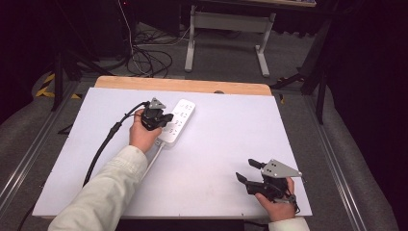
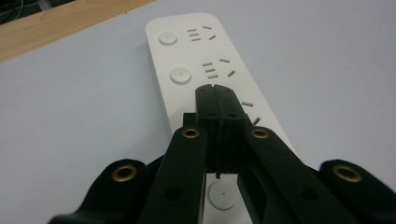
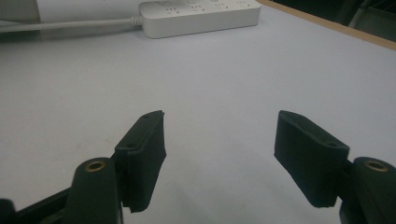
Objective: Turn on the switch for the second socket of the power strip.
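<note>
Left tool [image 2: 215,93] closed, tips over strip [image 1: 177,121] mid-counter [image 1: 221,144]; right tool [image 1: 249,172] open, well clear of strip. Strip looks rigid, light, slick: grip across narrow sides.

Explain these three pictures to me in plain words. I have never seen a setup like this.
A person sits at a white table, holding a hand-worked tool with two black jaws in each hand. One picture looks down from above; the other two come from cameras riding on each tool. The left gripper, jaws closed together with nothing between them, is over a white power strip, seemingly pressing a button. The right gripper waits near the table's front edge, jaws open and empty.
</note>
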`<state>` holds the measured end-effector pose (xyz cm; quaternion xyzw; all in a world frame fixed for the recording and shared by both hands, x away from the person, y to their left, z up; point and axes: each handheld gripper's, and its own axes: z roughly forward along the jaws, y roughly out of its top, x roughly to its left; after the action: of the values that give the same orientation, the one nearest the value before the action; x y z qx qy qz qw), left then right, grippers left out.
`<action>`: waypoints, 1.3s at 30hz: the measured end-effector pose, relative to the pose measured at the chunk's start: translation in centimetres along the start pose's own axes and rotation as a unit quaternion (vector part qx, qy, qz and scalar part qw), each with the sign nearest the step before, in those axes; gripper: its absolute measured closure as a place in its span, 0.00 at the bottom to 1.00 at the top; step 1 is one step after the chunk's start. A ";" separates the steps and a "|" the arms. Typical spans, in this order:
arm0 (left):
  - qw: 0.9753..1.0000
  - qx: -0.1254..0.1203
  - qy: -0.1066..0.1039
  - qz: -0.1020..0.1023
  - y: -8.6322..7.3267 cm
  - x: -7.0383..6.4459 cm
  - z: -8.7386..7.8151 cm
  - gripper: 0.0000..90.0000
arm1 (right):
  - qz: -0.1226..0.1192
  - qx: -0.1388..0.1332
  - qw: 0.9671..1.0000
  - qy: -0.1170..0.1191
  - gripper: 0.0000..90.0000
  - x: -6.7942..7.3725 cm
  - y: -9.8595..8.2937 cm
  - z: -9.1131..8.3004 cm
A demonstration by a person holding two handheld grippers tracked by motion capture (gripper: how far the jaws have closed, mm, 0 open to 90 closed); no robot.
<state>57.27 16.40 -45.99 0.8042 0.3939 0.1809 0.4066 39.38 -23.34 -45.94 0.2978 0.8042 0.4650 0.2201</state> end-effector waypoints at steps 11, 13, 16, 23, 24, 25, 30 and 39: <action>1.000 -0.005 0.000 -0.001 -0.7 0.3 0.7 1.00 | 0.001 -0.001 1.000 0.002 0.37 -0.1 0.0 -0.1; 1.000 -0.008 -0.002 -0.002 -0.7 0.2 0.8 1.00 | 0.001 -0.001 1.000 0.002 0.37 -0.1 0.0 -0.1; 1.000 -0.011 0.005 0.010 -0.7 0.2 0.8 1.00 | 0.001 -0.001 1.000 0.002 0.37 0.0 0.0 -0.1; 1.000 -0.015 0.005 0.011 -0.8 0.2 1.0 1.00 | 0.000 -0.002 1.000 0.003 0.37 0.0 0.0 -0.1; 1.000 -0.015 0.009 0.012 -0.8 0.2 1.0 1.00 | 0.000 -0.002 1.000 0.003 0.37 0.0 0.0 -0.1; 1.000 -0.013 0.014 0.015 -0.7 0.2 1.0 1.00 | 0.000 -0.002 1.000 0.003 0.37 0.0 0.0 -0.1; 1.000 -0.011 0.009 0.007 -0.7 0.2 1.0 1.00 | -0.001 -0.002 1.000 0.006 0.37 0.0 0.0 -0.1; 1.000 -0.006 0.008 0.001 -0.6 0.2 1.0 1.00 | 0.001 -0.002 1.000 0.009 0.37 0.0 0.0 -0.1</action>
<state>57.72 16.21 -47.07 0.8004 0.3955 0.1903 0.4084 39.33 -23.43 -45.93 0.2937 0.8052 0.4691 0.2131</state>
